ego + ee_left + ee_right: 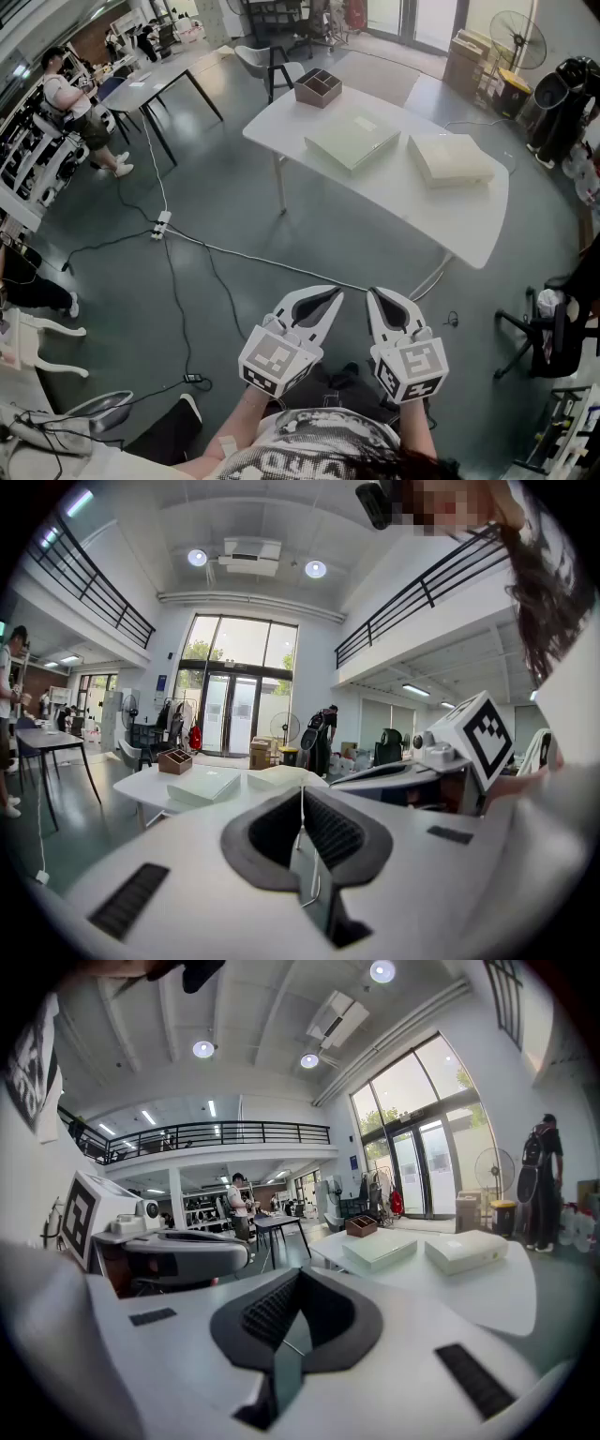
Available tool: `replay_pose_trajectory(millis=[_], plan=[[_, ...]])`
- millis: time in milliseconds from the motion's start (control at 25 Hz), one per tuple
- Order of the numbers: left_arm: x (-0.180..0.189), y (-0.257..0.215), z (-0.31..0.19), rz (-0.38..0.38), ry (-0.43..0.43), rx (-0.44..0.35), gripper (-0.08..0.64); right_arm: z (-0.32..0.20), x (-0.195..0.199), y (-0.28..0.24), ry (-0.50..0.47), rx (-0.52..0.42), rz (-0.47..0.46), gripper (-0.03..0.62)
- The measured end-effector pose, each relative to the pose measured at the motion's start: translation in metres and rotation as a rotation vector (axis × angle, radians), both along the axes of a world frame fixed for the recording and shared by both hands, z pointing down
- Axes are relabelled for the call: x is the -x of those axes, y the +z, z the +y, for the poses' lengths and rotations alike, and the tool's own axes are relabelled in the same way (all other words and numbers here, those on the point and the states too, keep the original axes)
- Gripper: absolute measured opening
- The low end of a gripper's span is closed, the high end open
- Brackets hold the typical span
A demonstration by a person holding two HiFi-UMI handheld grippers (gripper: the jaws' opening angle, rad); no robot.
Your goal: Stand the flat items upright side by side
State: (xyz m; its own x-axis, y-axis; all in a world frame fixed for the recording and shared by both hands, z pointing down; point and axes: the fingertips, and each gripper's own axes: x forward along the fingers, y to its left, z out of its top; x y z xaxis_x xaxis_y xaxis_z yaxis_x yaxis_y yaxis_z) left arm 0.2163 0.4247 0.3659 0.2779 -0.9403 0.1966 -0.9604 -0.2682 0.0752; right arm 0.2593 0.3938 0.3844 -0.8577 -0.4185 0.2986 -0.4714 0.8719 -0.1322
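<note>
Two flat boxes lie on the white table (469, 220): a pale green one (352, 139) and a cream one (450, 157) to its right. Both show again in the left gripper view (204, 786) (281, 777) and the right gripper view (380, 1249) (466, 1250). My left gripper (330, 293) and right gripper (373, 293) hang side by side over the floor, well short of the table. Each is shut with nothing between its jaws (302, 794) (298, 1277).
A brown wooden organizer (318, 87) stands at the table's far corner. Cables and a power strip (161, 223) cross the floor on the left. A black office chair (548, 328) is at the right, a dark table (155, 82) and a seated person (75, 108) at the far left.
</note>
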Motion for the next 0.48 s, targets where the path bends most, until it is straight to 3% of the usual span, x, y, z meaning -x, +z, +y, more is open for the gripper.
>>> replay_pose_trajectory(millis=[480], plan=[[-0.004, 0.008, -0.023, -0.006, -0.028, 0.019, 0.014, -0.030, -0.016, 0.004, 0.041, 0.010, -0.037, -0.003]])
